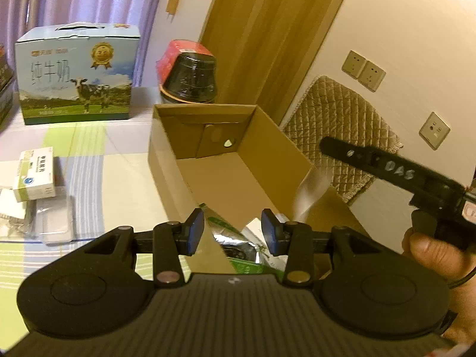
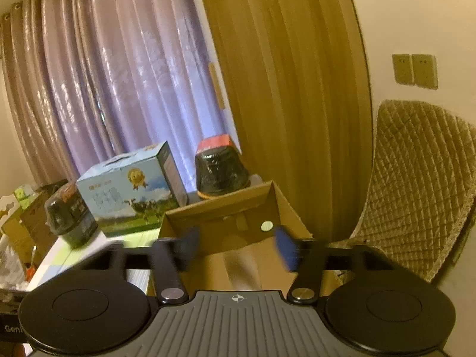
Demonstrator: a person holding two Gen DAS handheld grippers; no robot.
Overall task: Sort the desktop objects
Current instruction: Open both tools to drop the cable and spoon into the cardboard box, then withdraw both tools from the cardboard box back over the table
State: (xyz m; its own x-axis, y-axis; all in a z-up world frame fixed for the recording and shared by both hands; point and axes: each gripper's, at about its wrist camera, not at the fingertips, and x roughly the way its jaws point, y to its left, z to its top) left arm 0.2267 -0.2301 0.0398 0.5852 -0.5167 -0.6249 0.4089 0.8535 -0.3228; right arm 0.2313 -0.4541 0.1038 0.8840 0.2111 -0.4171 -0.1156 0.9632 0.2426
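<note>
Left wrist view: left gripper (image 1: 233,232) wide open, holding nothing, poised over the near corner of the cardboard box (image 1: 226,166), with silver packets (image 1: 235,244) lying inside just below the fingers. Up and to the right of it, a pale blur (image 1: 309,190) over the box's right wall, apparently an item on its way in; too smeared to name. Right wrist view: right gripper (image 2: 236,248) likewise spread open and empty, fingers smeared by motion, pointing down into the same box, with the same pale smear (image 2: 241,264) just beneath. Main risk, as a guess: could clip the right wall and tip outward if let go too near the edge, landing off the table. Second risk: two tools crowded over one opening, close enough to knock together, or to nudge the light, open box along the table (image 1: 89,178). Third: more to sort, well off to the left of the left gripper, namely a medicine box (image 1: 34,175) and a clear pack (image 1: 53,223); flat, slick pack likely hard to pinch and prone to slipping from the pads.
</note>
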